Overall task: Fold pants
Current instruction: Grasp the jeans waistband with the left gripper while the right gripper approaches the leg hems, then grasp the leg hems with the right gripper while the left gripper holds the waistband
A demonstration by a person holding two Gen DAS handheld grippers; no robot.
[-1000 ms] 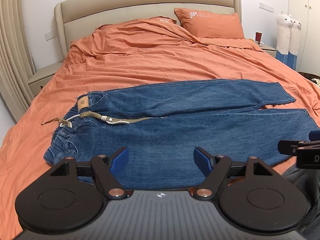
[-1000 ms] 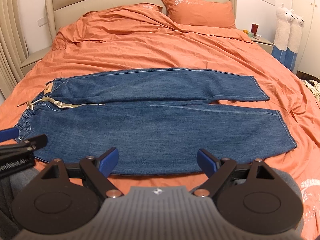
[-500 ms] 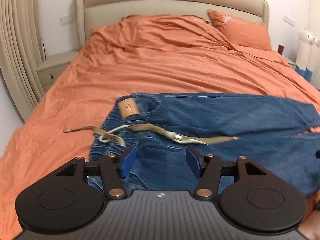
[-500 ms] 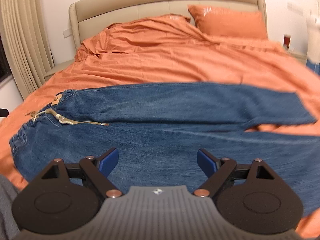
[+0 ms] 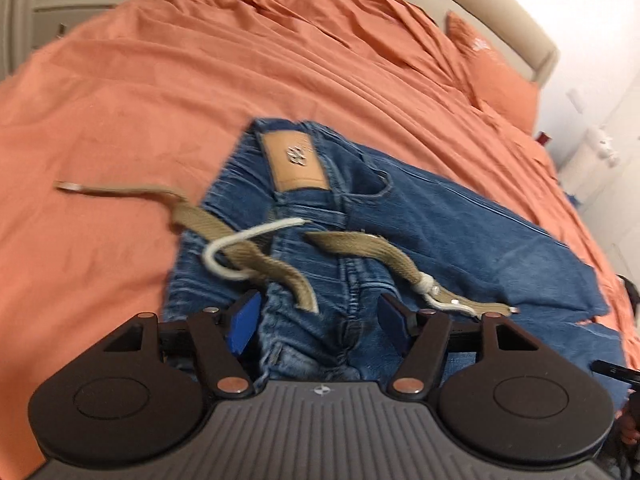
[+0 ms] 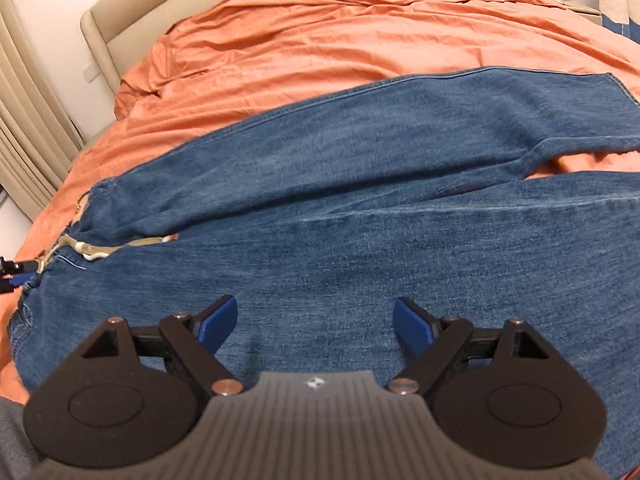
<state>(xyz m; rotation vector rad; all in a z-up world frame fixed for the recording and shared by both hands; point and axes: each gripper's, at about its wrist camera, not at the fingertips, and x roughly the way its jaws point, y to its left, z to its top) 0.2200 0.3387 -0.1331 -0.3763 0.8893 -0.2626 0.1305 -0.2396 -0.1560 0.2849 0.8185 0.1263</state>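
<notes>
Left wrist view: the left hand-held gripper (image 5: 318,326) has closed in on the waistband of the blue jeans (image 5: 400,240) within the last second, its blue pads now spread wide over the fly seam with nothing between them. A second ago it hung back over the near leg with the whole garment in sight; now the tan leather patch (image 5: 298,162) and the khaki drawstring belt (image 5: 360,248), knotted with a white cord (image 5: 236,248), fill the frame. The right hand-held gripper (image 6: 316,322) has likewise dropped low over the near leg of the jeans (image 6: 360,240), jaws wide apart and empty, pads close above the denim; whether they touch it cannot be told. Judged from this, both tools are moving into position for a first grasp, the left at the waist and the right along the leg, and no fold has yet been made: the jeans lie flat across the bed, legs side by side, waist to the person's left. The loose belt ends trail onto the sheet and could snag in a fold. The surface is a bed with a rumpled orange duvet (image 6: 360,60), a matching pillow (image 5: 496,80) and a beige padded headboard (image 6: 120,12). Pale pleated curtains (image 6: 28,120) hang at the left wall, and a nightstand (image 5: 76,12) sits beyond the bed's edge.
</notes>
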